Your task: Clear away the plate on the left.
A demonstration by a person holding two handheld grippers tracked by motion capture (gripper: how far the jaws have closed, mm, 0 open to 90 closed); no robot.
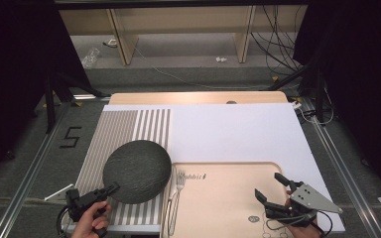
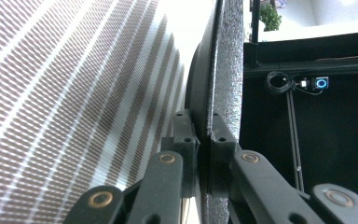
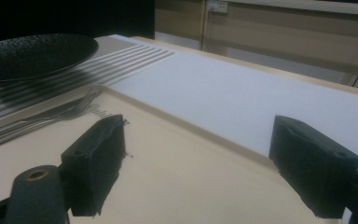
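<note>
Plate (image 1: 137,171) pinched at its rim by left gripper (image 1: 110,190); thin edge hold could slip, dropping it. Right gripper (image 1: 274,186) spread wide, empty, over tray (image 1: 223,198).

Looking like a lab rig: black curtains (image 1: 15,74) enclosing the table (image 1: 198,97), loose cables (image 1: 278,44) trailing (floor marker too).

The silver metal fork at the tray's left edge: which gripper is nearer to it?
Left. The left gripper, shut on the dark round plate, sits just left of the fork; the open right gripper hovers farther off, over the tray's right part.
</note>
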